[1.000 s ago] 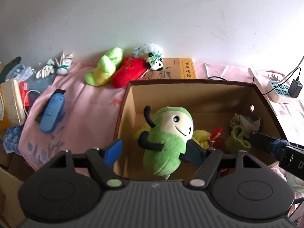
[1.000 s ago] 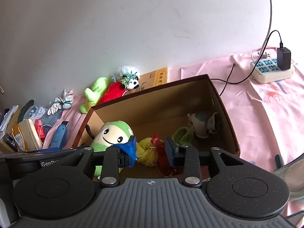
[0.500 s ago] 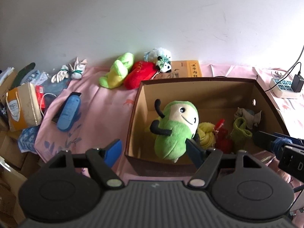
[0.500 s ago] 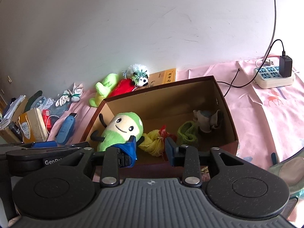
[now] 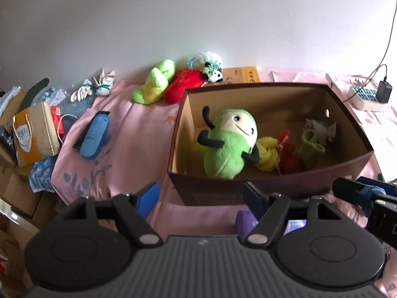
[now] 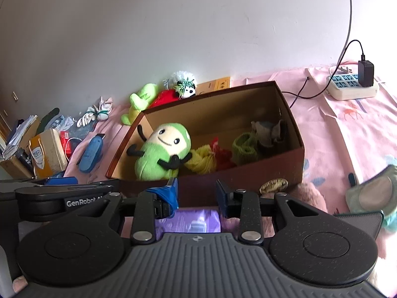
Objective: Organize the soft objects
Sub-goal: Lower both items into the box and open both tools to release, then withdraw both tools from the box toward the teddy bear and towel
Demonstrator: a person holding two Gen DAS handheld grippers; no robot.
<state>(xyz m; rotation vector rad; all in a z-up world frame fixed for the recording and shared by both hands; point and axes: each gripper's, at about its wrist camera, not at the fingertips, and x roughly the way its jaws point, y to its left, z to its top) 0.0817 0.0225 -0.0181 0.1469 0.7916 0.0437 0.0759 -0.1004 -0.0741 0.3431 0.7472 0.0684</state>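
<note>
An open cardboard box (image 5: 273, 188) stands on the pink cloth. In it lie a green smiling plush (image 5: 228, 144), a yellow soft toy (image 5: 268, 154), a red one (image 5: 289, 159), a green knitted piece (image 5: 311, 144) and a grey toy (image 5: 320, 129). Against the wall lie a lime plush (image 5: 156, 82), a red plush (image 5: 186, 84), a panda (image 5: 211, 70) and white socks (image 5: 94, 87). My left gripper (image 5: 199, 193) is open and empty, in front of the box's near wall. My right gripper (image 6: 196, 190) is also open with nothing between its fingers, above a purple packet (image 6: 191, 219).
A blue slipper (image 5: 95, 134) lies left of the box; bags and cartons (image 5: 34, 134) crowd the far left edge. A book (image 5: 244, 74) leans behind the box. A power strip (image 6: 352, 87) with cables sits at the right. A pink fluffy thing (image 6: 310, 196) and a teal item (image 6: 372, 191) lie near.
Both grippers have drawn back from the box, which now lies farther off. The green plush stays in the box, no longer flanked by the left fingers. Neither jaw opening has changed.
</note>
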